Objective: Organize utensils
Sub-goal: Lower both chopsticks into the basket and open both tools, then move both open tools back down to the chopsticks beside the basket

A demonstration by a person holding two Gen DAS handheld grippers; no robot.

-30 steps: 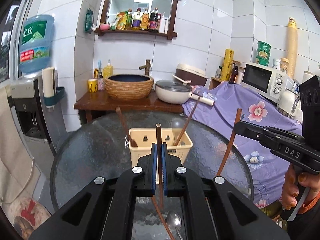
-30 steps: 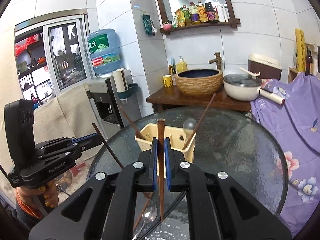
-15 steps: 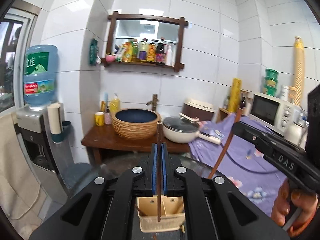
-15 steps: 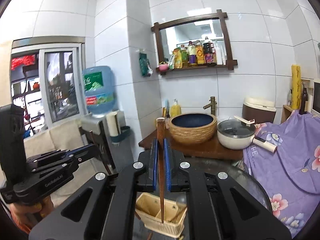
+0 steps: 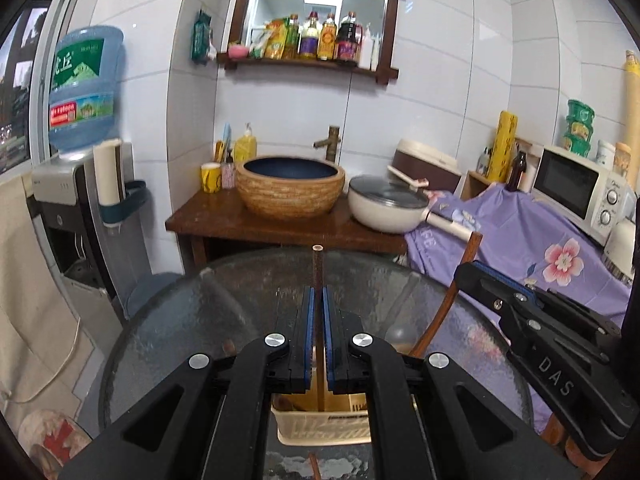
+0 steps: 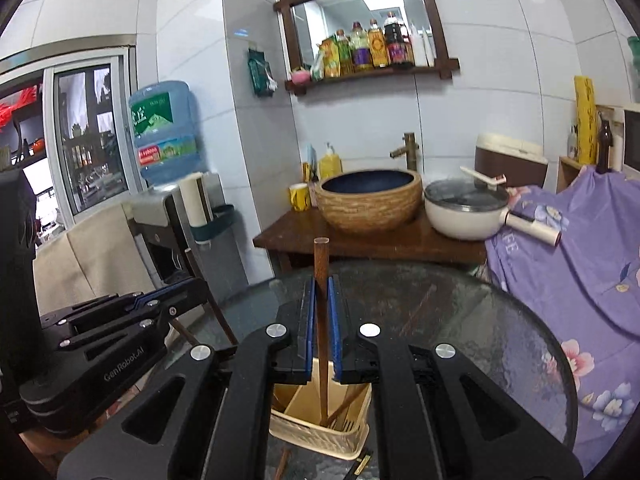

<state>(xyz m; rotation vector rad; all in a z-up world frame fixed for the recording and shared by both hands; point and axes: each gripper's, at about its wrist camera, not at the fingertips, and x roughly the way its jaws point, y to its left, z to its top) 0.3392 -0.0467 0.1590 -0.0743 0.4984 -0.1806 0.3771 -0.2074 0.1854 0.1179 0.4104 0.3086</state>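
My left gripper (image 5: 316, 300) is shut on a dark brown chopstick (image 5: 317, 272) held upright, its lower end inside the beige utensil basket (image 5: 320, 428) on the round glass table (image 5: 200, 320). My right gripper (image 6: 321, 292) is shut on a second brown chopstick (image 6: 321, 264), also upright, its tip down in the basket (image 6: 316, 436). Other brown utensils lean in the basket. Each gripper shows in the other's view: the right (image 5: 476, 276) at right, the left (image 6: 188, 288) at left.
A wooden counter (image 5: 256, 228) behind the table carries a woven basin, a white pan and a yellow cup. A water dispenser (image 5: 76, 184) stands at left. A purple flowered cloth (image 5: 540, 240) and a microwave (image 5: 576, 188) are at right. A utensil tip lies on the glass in front of the basket (image 5: 314, 468).
Both grippers rose and moved over the basket, then came down, each lowering its chopstick tip into the basket. The views first tilted up to the wall and now drop back to the table.
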